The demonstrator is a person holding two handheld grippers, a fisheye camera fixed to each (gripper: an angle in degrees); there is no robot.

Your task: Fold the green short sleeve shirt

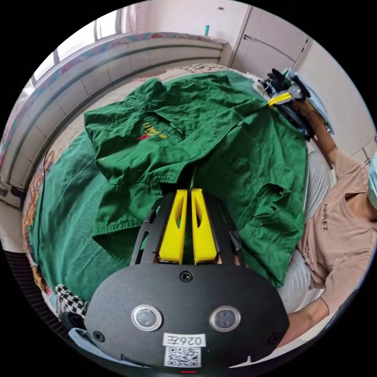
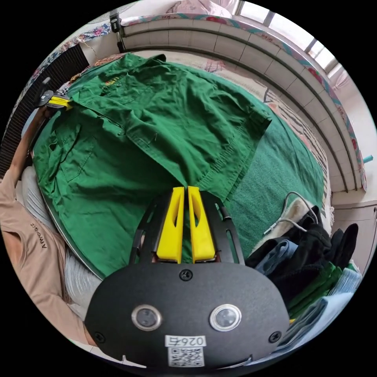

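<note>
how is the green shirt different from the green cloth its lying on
The green shirt is smooth, creased woven fabric with a collar, pockets and embroidery; the green cloth under it looks coarser, towel-like and plain. The shirt is partly folded over itself, while the cloth lies spread flat. The right gripper and left gripper pinch the shirt, not the cloth. Both are similar dark green.

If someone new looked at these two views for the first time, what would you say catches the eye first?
The green shirt dominates, spread across a darker green cloth with one side folded over so its yellow embroidery faces up. Each yellow-jawed gripper is shut on a shirt edge: the left gripper and the right gripper. A pile of dark and blue clothes sits beside the cloth in the right gripper view.
</note>
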